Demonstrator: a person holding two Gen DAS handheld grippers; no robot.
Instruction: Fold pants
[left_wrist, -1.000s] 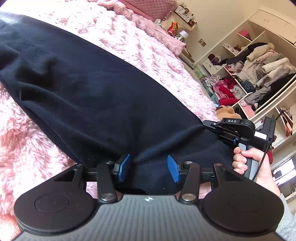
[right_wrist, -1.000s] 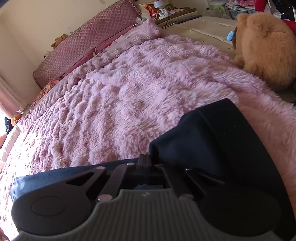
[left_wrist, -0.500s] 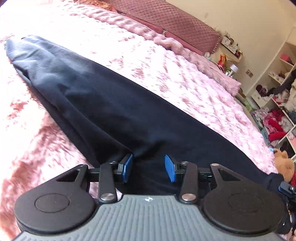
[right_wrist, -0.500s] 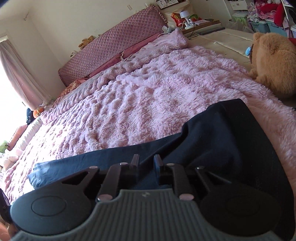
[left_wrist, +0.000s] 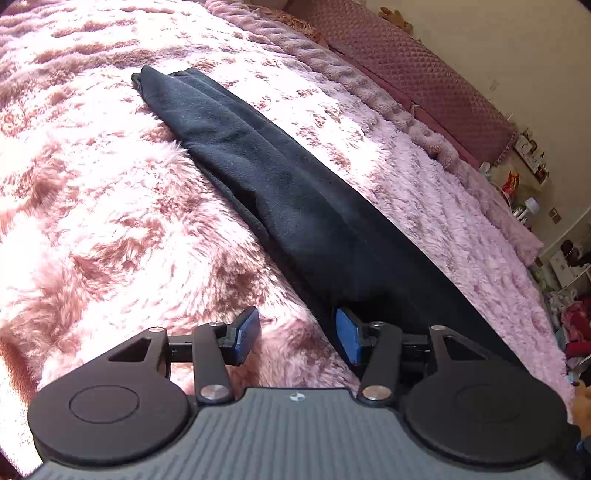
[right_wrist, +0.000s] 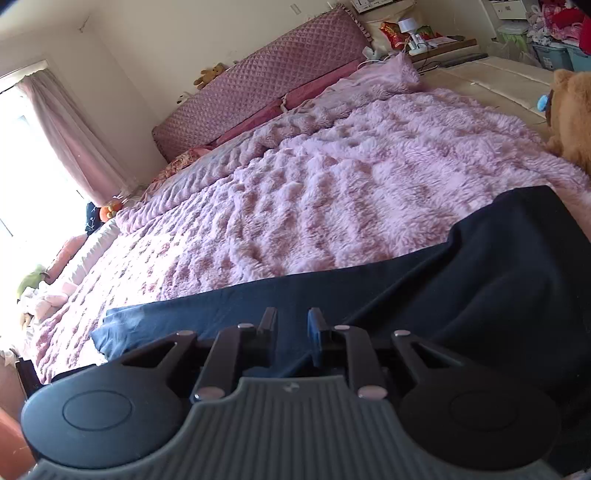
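Note:
Dark navy pants (left_wrist: 280, 192) lie stretched out in a long strip on a fluffy pink blanket (left_wrist: 92, 221). In the left wrist view my left gripper (left_wrist: 297, 334) hovers at the strip's near edge, its jaws opening. The blue pads (left_wrist: 349, 334) hold nothing; the right one is over the cloth, the left one over the blanket. The right wrist view shows the pants (right_wrist: 480, 280) running across the blanket (right_wrist: 314, 192), wider at the right. My right gripper (right_wrist: 291, 325) sits over them, jaws opening with a narrow gap, not gripping the cloth.
A quilted pink headboard (right_wrist: 266, 85) and bolster run along the bed's far side. A brown plush bear (right_wrist: 572, 118) sits at the right edge. A cluttered nightstand (right_wrist: 417, 37) and shelves of clothes (left_wrist: 576, 317) stand beyond the bed. A curtained window (right_wrist: 44, 147) is at the left.
My left gripper has swung along the pants towards the leg end, so the whole strip now shows. My right gripper, shut a second ago, has parted its jaws and risen off the cloth.

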